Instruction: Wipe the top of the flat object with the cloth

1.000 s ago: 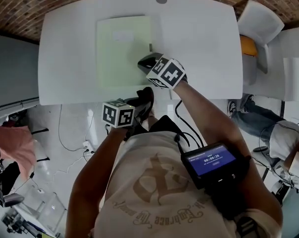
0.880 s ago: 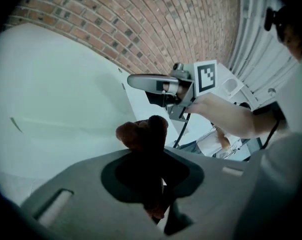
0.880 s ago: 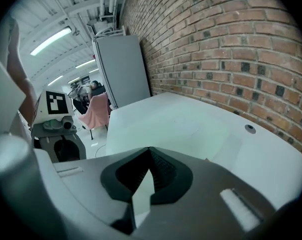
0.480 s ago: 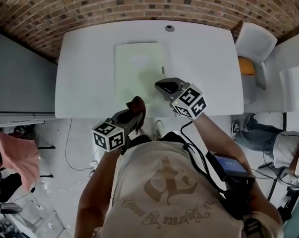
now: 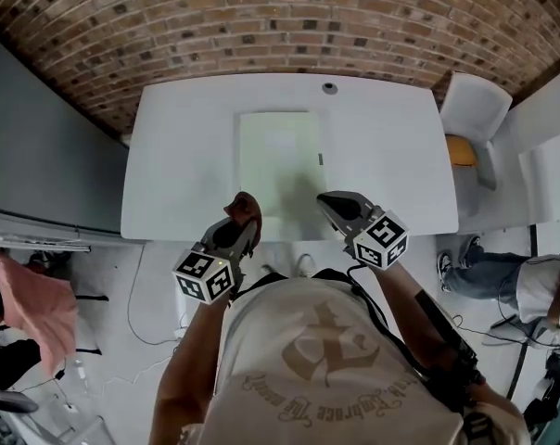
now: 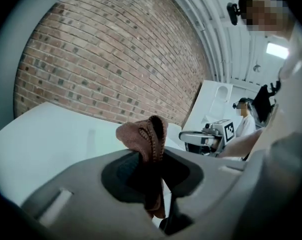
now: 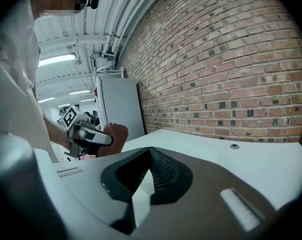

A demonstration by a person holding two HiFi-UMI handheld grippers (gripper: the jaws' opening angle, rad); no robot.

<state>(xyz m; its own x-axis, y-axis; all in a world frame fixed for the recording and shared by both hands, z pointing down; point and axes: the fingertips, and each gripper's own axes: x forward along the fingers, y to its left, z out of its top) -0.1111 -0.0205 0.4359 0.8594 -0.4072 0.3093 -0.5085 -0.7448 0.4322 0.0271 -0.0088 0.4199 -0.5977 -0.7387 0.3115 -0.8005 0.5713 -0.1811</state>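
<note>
A pale green flat object lies on the white table, in its middle. My left gripper hangs at the table's near edge, just left of the flat object's near end, shut on a brown cloth. In the left gripper view the bunched cloth sticks up from between the jaws of the left gripper. My right gripper is held at the near edge to the right of the flat object, its jaws together with nothing between them. The right gripper view shows the right gripper with its ribbed pads meeting.
A small round grommet sits at the table's far edge. A small dark piece sits at the flat object's right side. A white chair with an orange seat stands to the right. A brick wall runs behind.
Both grippers have drawn back toward the person. The right one has left the flat object's right side for the table's near edge, and the left still carries the cloth.
</note>
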